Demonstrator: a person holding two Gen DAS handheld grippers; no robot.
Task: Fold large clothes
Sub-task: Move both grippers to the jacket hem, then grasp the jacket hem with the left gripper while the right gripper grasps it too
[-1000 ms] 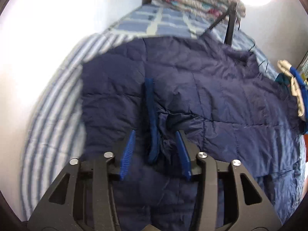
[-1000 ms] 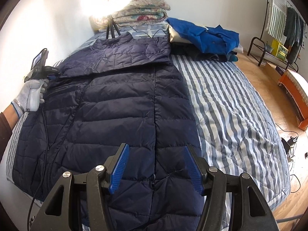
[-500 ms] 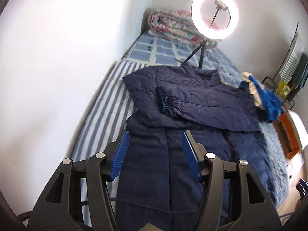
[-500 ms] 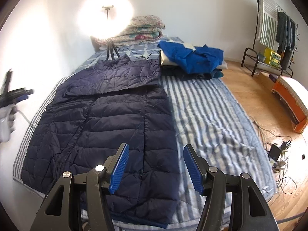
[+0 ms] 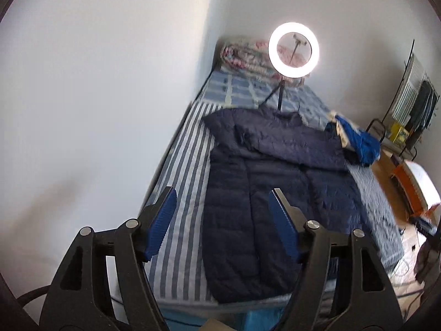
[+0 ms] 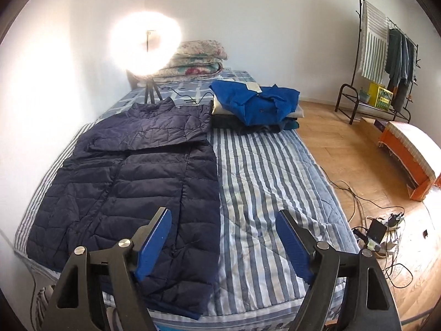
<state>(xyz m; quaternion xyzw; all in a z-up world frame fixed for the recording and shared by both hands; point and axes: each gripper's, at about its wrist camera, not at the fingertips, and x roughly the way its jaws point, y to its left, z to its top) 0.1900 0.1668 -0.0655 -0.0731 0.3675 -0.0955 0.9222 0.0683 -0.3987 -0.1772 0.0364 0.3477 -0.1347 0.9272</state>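
A long navy quilted down coat lies flat on the striped bed, with its sleeves folded across the chest near the collar. It also shows in the left wrist view. My left gripper is open and empty, held high above the foot end of the bed. My right gripper is open and empty, above the coat's hem and the bare bedding beside it. Neither gripper touches the coat.
A ring light on a tripod stands at the head of the bed by stacked quilts. A pile of clothes with a blue garment on top lies beside the coat. A clothes rack, an orange bench and floor cables are to the right.
Both grippers pulled back and up from the coat. The left gripper, which was close over the folded sleeve, now views the whole bed from the foot end.
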